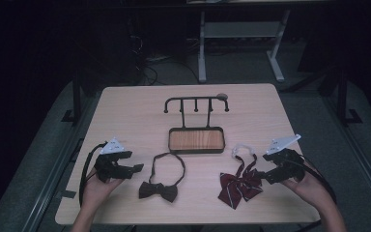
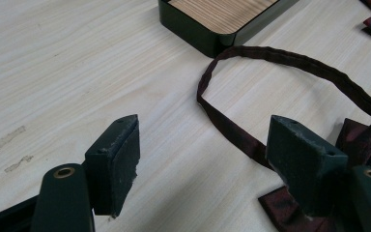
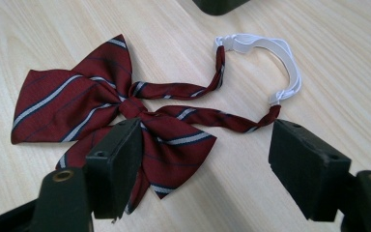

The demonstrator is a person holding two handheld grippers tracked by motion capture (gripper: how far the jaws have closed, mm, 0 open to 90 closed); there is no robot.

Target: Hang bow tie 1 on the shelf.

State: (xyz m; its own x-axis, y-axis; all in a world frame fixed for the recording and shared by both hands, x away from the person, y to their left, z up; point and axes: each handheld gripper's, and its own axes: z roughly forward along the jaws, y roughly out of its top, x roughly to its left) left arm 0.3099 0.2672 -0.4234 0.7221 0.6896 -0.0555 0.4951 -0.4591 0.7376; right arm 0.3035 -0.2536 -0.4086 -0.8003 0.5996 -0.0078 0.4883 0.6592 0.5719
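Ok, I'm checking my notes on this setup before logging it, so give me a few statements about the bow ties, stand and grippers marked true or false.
1. The striped bow tie lies by the right gripper. True.
2. The left gripper is shut on the dark bow tie. False: its fingers stand apart, gripping nothing.
3. The striped tie's strap has a white section. True.
4. A bow tie hangs on the hook stand. False: both lie flat on the table.
5. The stand's tray holds a tie. False: bare.

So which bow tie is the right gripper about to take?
Start at the wooden tray mid-table, then look nearer the person and to the right. There lies the striped bow tie, just ahead of the open right gripper. Unlike the plain bow tie, it has pale stripes and a white strap.
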